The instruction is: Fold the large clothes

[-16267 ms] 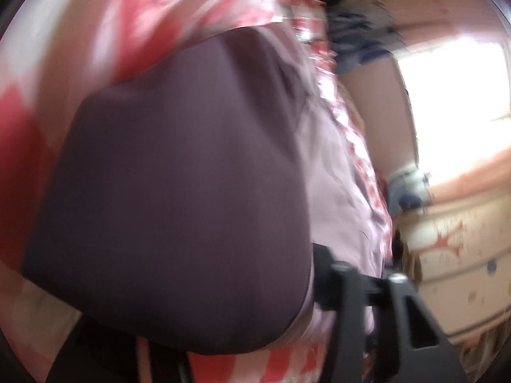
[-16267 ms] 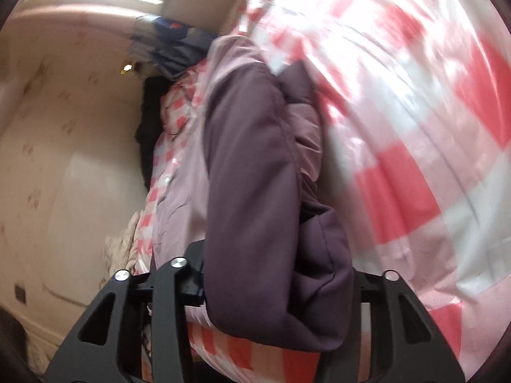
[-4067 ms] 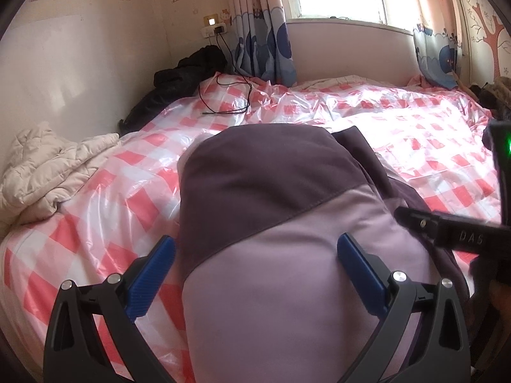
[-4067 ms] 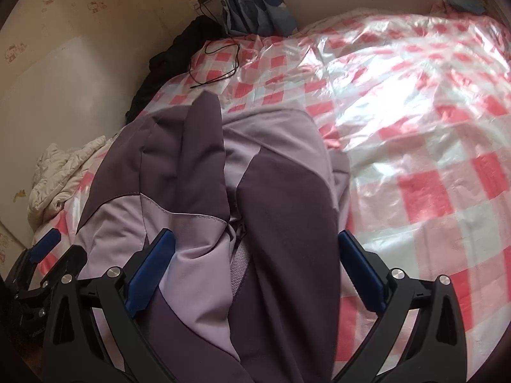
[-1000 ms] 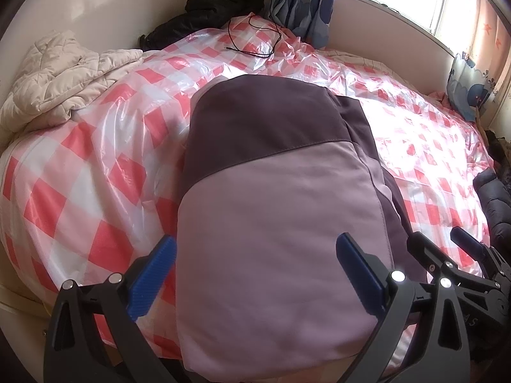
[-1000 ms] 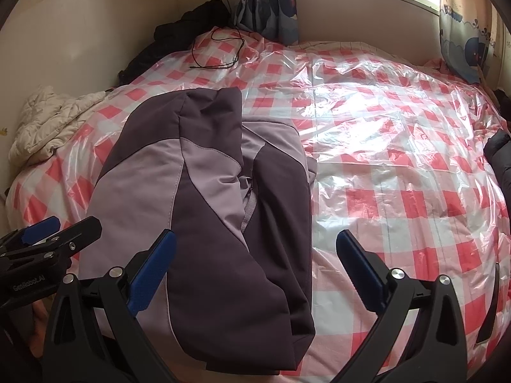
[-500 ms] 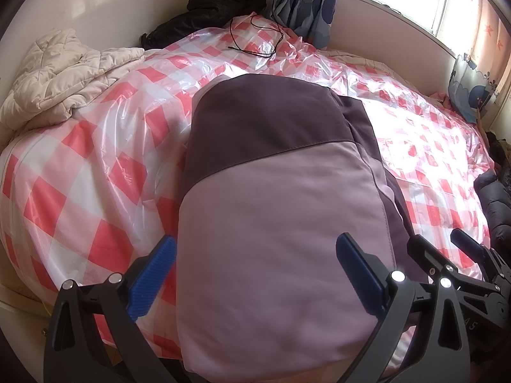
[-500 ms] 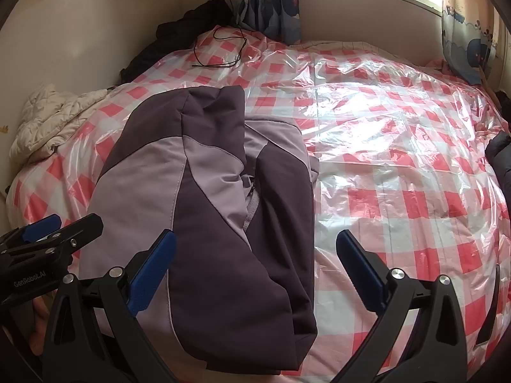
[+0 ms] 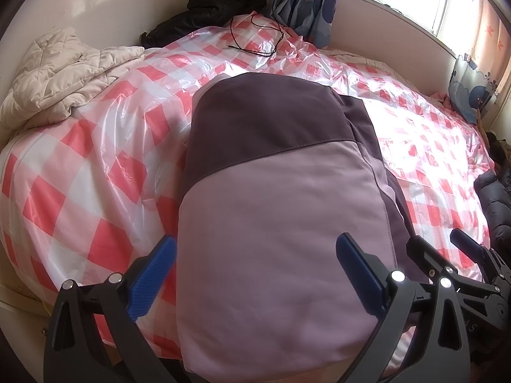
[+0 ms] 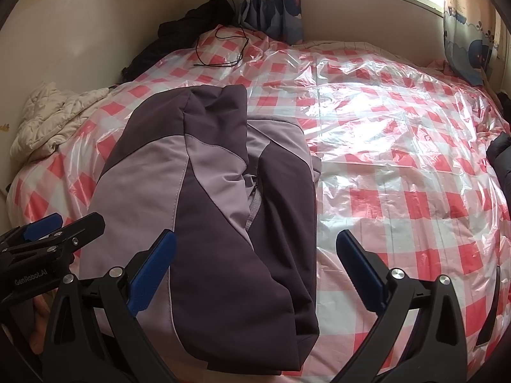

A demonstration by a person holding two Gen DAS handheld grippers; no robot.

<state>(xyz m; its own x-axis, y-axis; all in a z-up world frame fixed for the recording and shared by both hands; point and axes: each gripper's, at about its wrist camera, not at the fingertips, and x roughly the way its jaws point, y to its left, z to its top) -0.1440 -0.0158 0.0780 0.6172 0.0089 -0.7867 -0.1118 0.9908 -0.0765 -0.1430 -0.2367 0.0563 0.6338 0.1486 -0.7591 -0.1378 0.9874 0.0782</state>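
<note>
A folded jacket (image 9: 274,210) in lilac and dark plum lies on the bed, a long bundle reaching the near edge. The same jacket (image 10: 217,198) shows its sleeves and zip folded on top in the right wrist view. My left gripper (image 9: 255,271) hovers open above its near end, blue pads wide apart with nothing held. Over the jacket's right edge my right gripper (image 10: 255,268) stands open too, holding nothing. The left gripper (image 10: 48,236) shows at the lower left of the right wrist view, and the right gripper (image 9: 447,252) at the lower right of the left wrist view.
The bed (image 10: 399,146) wears a red-and-white check cover under shiny plastic. A cream quilted coat (image 9: 60,73) lies at the left edge, a black garment (image 9: 217,6) and a black cable (image 9: 258,44) at the far corner. Another dark padded garment (image 9: 495,204) sits at the right edge.
Both grippers have let go of the jacket and drawn back and up from it over the last seconds; in the last second the views shift only slightly. The jacket lies still.
</note>
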